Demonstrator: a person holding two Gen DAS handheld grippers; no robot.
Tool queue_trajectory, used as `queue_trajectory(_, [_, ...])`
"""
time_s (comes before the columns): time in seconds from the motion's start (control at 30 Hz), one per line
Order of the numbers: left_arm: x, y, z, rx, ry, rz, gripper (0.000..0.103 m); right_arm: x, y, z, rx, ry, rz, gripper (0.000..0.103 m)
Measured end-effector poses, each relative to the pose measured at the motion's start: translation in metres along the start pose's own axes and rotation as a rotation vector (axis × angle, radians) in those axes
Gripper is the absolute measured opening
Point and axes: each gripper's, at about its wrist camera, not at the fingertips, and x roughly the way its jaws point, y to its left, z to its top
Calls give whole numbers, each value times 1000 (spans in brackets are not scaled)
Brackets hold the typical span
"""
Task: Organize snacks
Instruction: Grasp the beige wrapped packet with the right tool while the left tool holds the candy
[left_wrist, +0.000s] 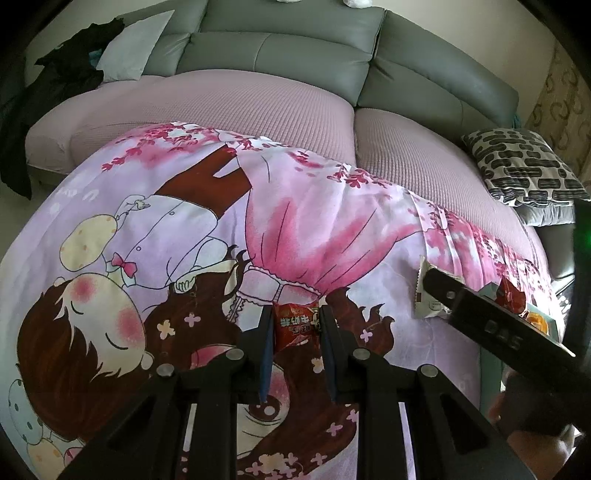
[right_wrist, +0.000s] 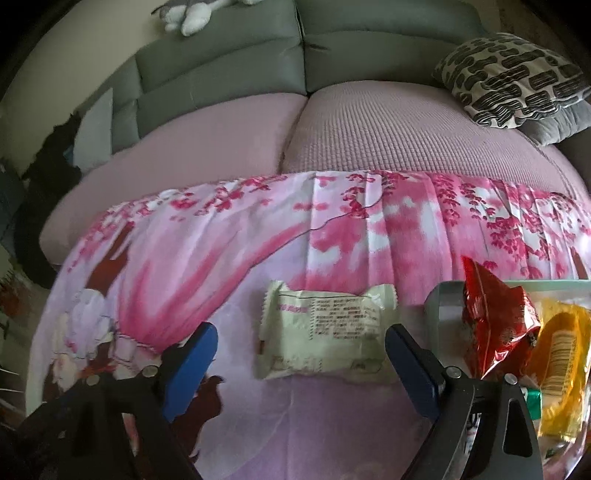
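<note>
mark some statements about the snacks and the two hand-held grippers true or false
1. The left hand-held gripper is shut on a red snack packet. True.
2. The right hand-held gripper is clamped on the white snack packet. False: its jaws stand open on either side of the packet, which lies flat on the printed cloth.
3. A red bag and a yellow bag sit in the tray right of the white packet. True.
4. The white packet lies inside the tray. False: it lies on the cloth beside it.
</note>
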Motion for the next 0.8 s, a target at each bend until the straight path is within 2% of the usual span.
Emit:
queue_trajectory(0.1, [-1,0,0,-3,-3,-4,24,8,-2,1,-2,20,-25,94])
queue_trajectory(0.37, [-1,1,1,-6,-2,-5,24,18,2,2,-6,37,-1,93])
queue_trajectory(0.43, [-1,1,1,-8,-1,-3,24,21,6,1,-6,38,14,88])
queue_trajectory(0.57, [-1,2,1,-9,-1,-3,24,23,14,-2,-32,36,27,86])
queue_trajectory(0.67, [-1,2,1,-10,-1,-4,24,25,17,-2,-38,29,-6,82])
queue_trajectory(0.8, [-1,2,1,-13,-1,-1,24,25,12,-1,-20,20,-35,72])
